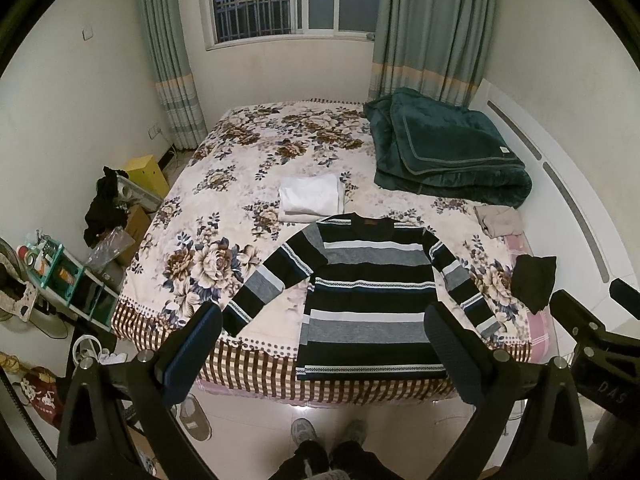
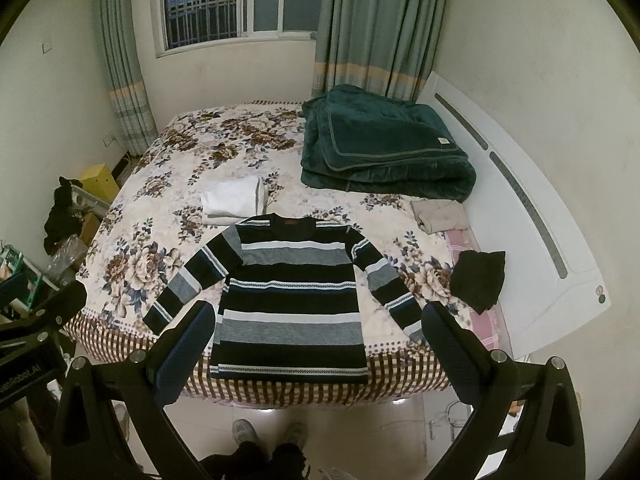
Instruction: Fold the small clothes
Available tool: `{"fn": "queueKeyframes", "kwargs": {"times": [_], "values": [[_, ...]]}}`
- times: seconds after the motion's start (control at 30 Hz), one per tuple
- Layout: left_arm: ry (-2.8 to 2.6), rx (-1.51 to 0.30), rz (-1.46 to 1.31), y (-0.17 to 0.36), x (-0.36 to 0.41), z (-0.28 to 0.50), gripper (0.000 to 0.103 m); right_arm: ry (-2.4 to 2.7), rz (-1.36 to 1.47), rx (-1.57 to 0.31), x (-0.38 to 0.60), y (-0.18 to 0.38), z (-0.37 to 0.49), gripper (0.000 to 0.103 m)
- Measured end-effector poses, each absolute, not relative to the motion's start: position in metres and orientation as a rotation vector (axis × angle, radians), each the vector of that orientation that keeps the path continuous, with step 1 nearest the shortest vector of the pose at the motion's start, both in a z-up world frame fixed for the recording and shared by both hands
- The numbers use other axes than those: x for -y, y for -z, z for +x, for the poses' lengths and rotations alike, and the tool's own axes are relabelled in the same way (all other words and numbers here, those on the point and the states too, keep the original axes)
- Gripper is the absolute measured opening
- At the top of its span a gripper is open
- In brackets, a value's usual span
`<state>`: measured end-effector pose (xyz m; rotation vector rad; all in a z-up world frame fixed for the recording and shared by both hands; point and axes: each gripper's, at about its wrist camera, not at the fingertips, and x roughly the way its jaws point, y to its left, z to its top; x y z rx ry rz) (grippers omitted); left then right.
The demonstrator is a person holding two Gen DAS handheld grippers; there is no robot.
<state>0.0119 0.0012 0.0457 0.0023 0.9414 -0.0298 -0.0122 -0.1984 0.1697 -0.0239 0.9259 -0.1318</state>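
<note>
A black, grey and white striped sweater (image 1: 370,296) (image 2: 290,300) lies flat and face up on the near edge of the floral bed (image 1: 224,200) (image 2: 160,208), sleeves spread outward, hem hanging over the checked border. My left gripper (image 1: 322,318) hovers open above the hem, holding nothing. My right gripper (image 2: 318,318) is likewise open and held high over the hem. A folded white garment (image 1: 311,198) (image 2: 234,198) lies just beyond the collar. Part of the right gripper (image 1: 588,328) shows at the right edge of the left wrist view.
A folded dark green quilt (image 1: 448,152) (image 2: 380,148) fills the far right of the bed. A beige garment (image 1: 500,220) (image 2: 438,214) and a black garment (image 1: 534,280) (image 2: 478,280) lie near the white headboard (image 2: 540,220). Boxes and a cluttered shelf (image 1: 60,276) stand left. The person's shoes (image 1: 328,432) are below.
</note>
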Motion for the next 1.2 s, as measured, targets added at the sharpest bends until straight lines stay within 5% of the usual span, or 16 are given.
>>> {"fn": "queueKeyframes", "kwargs": {"times": [0.47, 0.6, 0.83, 1.2], "values": [[0.028, -0.941, -0.009, -0.037, -0.008, 0.011, 0.103, 0.153, 0.015, -0.941, 0.191, -0.174, 0.0, 0.103], [-0.018, -0.869, 0.058, -0.014, -0.008, 0.034, 0.103, 0.206, 0.102, -0.978, 0.207, -0.134, 0.02, 0.103], [-0.042, -0.83, 0.162, 0.066, 0.014, 0.11, 0.103, 0.425, 0.243, -1.052, 0.308, 0.004, 0.076, 0.103], [-0.112, -1.046, 0.221, 0.272, 0.095, 0.233, 0.103, 0.759, 0.773, -1.24, 0.565, 0.33, 0.134, 0.098]]}}
